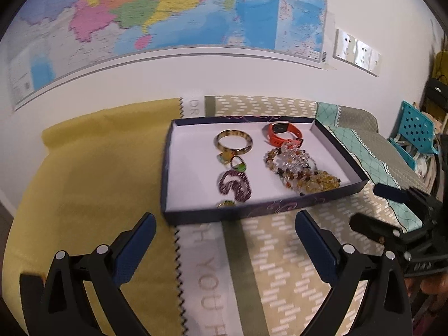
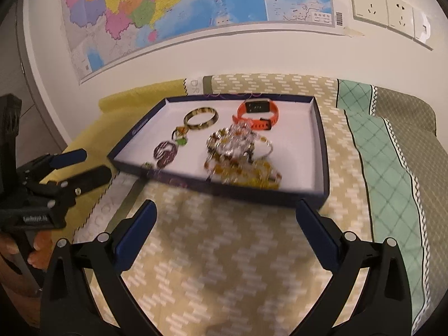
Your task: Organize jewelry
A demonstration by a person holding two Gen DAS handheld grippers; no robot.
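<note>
Patchwork bedding in yellow, tan and teal is covering the surface point(image 1: 84, 168) under a wall map point(image 1: 168, 14), and a shallow dark-rimmed tray point(image 1: 344, 162) is sitting on it near the wall. Inside the tray, the jewelry is lying loose on the white floor: a tortoiseshell bangle point(image 1: 234, 143) and an orange watch point(image 1: 282, 134) toward the far side, a tangled heap of amber and clear bead bracelets point(image 1: 302, 172) on the right, a purple bead strand point(image 1: 234, 186) on the left, with small rings point(image 1: 238, 165) between bangle and strand and another small piece at the near rim, too blurred to name.

Both tools are hanging short of the tray, over the bedding. The left gripper point(image 1: 225, 249) is standing with jaws spread wide and nothing between them, the tray's near rim just ahead. The right gripper point(image 2: 225, 235) is likewise released and empty, facing the tray's near right corner.

Trouble is likeliest at the bead heap: the strands are overlapping, so a pinch there probably lifts several at once or drags neighbours out. The soft bedding also may let the light tray tip or slide if a finger presses its rim. Small rings are looking hard to pinch off the flat floor.
</note>
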